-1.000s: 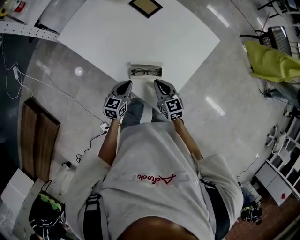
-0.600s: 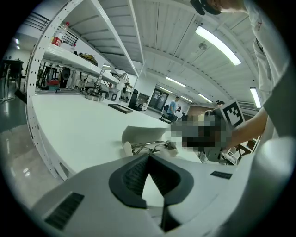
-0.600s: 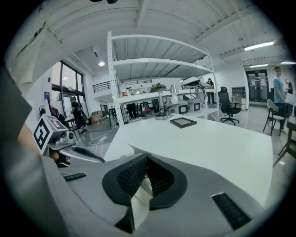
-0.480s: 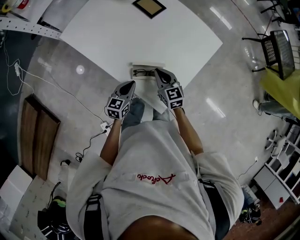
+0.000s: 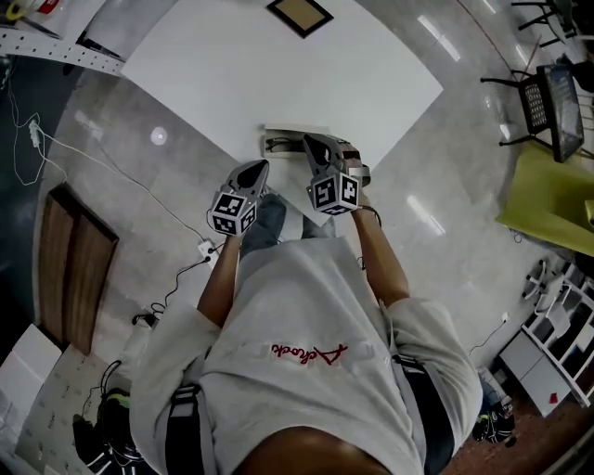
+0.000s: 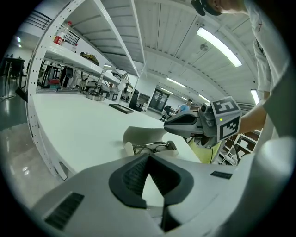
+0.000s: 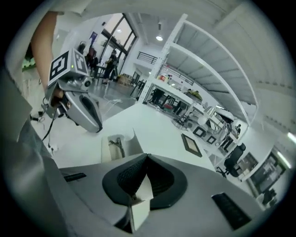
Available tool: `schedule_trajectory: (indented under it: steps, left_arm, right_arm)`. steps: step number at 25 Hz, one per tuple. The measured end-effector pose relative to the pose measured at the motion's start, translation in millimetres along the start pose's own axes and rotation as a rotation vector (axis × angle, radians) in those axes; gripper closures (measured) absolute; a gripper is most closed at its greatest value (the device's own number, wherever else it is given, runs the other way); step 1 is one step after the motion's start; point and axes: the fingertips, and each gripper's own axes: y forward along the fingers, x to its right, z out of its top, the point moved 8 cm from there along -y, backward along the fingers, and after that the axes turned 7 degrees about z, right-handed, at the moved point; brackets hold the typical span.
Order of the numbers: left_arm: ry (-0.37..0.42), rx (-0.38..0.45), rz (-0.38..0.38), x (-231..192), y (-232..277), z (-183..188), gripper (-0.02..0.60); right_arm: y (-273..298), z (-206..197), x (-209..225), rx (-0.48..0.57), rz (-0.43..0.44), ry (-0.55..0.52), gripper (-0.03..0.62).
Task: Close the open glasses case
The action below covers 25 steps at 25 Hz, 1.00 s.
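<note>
The open glasses case (image 5: 282, 142) lies near the white table's (image 5: 278, 65) front edge, lid raised, dark-framed glasses (image 6: 150, 148) inside. My right gripper (image 5: 312, 142) hangs over the case's right part and hides it in the head view; its jaw tips meet and I see nothing gripped. In the right gripper view the case (image 7: 119, 146) lies just ahead of the jaws (image 7: 147, 157). My left gripper (image 5: 257, 168) stays short of the case at the table's edge, tips together and empty (image 6: 148, 155). Whether the right gripper touches the case I cannot tell.
A dark picture frame (image 5: 299, 13) lies at the table's far side. Shelving (image 5: 56, 46) runs along the back left. A chair (image 5: 549, 88) and a yellow-green thing (image 5: 548, 199) stand on the floor at the right. Cables (image 5: 111, 176) trail at the left.
My right gripper has moved forward over the case and rolled about its own line, now covering the case's right part. The left gripper has stayed put.
</note>
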Motion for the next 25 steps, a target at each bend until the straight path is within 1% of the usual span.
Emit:
schedule_trajectory:
  steps: [3,5,6,7,8,9,13,15,17,18,25]
  left_arm:
    - [-0.002,-0.001,-0.005,-0.5,1.2,-0.4,0.556]
    - [-0.005,0.0,-0.007,0.2,1.7,-0.3,0.557]
    - [-0.005,0.001,-0.007,0.4,1.6,0.0,0.557]
    - [-0.005,0.001,-0.006,0.5,1.1,0.2,0.557]
    - [-0.005,0.001,-0.005,0.6,0.6,0.4,0.557]
    - [-0.004,0.002,-0.004,0.8,0.1,0.5,0.557]
    - [-0.006,0.003,0.0,1.0,-0.9,1.0,0.556]
    - [-0.007,0.002,0.001,0.9,-1.3,0.6,0.557]
    - [-0.008,0.004,0.001,1.7,-1.9,0.0,0.557]
    - [-0.009,0.004,0.001,2.1,-2.1,-0.2,0.557]
    - [-0.008,0.007,-0.002,0.9,-2.0,1.2,0.557]
  right_arm:
    - [2.2,1.4,-2.6,-0.056,-0.022,-0.168,0.562]
    - [1.3,1.5,-2.7,-0.077,-0.044,-0.243,0.56]
    - [1.1,1.3,-2.4,-0.079,-0.05,-0.252,0.56]
    - [1.3,0.8,-2.4,-0.08,-0.051,-0.244,0.514]
    - [1.9,-0.2,-2.5,-0.082,-0.048,-0.231,0.494]
    - [2.6,-1.7,-2.6,-0.088,-0.045,-0.223,0.485]
    - [6.3,-6.0,-0.6,-0.111,-0.036,-0.232,0.485]
    - [7.1,-5.5,1.4,-0.109,-0.041,-0.232,0.495]
    - [6.8,-5.2,1.5,-0.107,-0.045,-0.245,0.553]
    - [6.6,-5.2,1.1,-0.109,-0.044,-0.252,0.568]
    - [4.9,-5.0,-2.8,-0.107,-0.02,-0.248,0.576]
